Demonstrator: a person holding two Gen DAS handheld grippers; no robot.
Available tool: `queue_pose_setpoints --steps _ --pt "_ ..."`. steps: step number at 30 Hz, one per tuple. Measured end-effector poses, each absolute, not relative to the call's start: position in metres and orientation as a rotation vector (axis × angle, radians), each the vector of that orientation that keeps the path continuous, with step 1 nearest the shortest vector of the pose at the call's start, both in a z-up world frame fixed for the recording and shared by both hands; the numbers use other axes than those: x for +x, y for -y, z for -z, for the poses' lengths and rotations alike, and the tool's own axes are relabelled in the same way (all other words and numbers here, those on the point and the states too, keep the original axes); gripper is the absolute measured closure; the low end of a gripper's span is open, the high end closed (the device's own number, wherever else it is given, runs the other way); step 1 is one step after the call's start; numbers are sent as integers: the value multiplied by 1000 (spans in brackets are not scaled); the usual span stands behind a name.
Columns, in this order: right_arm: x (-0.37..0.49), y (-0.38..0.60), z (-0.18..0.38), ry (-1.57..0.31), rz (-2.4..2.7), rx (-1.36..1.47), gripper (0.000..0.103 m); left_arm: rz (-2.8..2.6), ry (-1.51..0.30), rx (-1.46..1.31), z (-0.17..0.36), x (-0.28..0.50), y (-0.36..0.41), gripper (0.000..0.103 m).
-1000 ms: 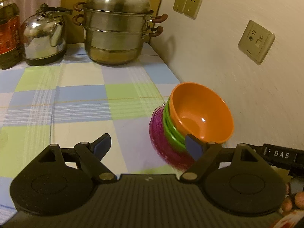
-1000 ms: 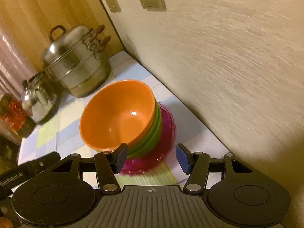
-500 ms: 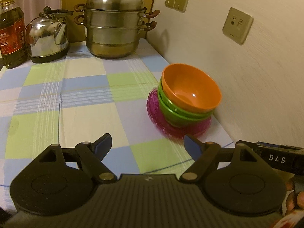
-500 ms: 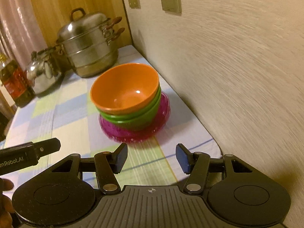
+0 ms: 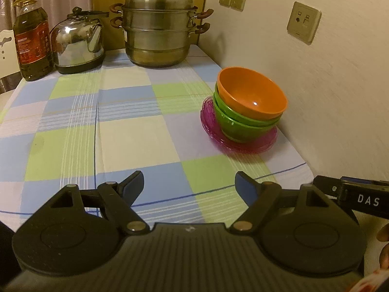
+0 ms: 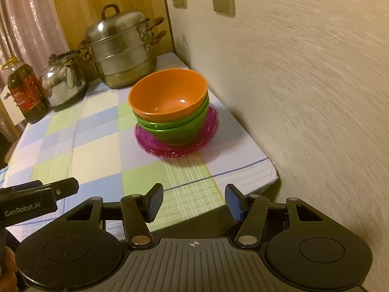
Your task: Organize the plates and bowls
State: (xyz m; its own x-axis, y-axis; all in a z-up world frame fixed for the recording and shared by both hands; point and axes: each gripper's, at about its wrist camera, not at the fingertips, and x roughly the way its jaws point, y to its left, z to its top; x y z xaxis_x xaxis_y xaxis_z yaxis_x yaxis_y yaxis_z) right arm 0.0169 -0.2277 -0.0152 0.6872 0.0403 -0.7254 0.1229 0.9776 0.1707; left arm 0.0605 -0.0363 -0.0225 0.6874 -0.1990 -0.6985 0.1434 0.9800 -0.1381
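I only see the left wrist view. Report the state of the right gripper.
Observer: The right gripper is open, with nothing between its fingers.
Operator: Give me its position against the table.
Observer: Its fingertips hang at about the near edge of the tablecloth. That is well short of the orange bowl and the purple plates under the stack.
Operator: Tell me how my gripper looks from there.
Observer: The body of the left gripper shows at the right view's left edge, beside the right one. Its side reads GenRobot.AI.
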Motion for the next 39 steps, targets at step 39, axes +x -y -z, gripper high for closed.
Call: queue_pose_setpoints --steps 39 --pt "-11 210 15 -790 18 184 47 200 -782 -49 24 30 45 22"
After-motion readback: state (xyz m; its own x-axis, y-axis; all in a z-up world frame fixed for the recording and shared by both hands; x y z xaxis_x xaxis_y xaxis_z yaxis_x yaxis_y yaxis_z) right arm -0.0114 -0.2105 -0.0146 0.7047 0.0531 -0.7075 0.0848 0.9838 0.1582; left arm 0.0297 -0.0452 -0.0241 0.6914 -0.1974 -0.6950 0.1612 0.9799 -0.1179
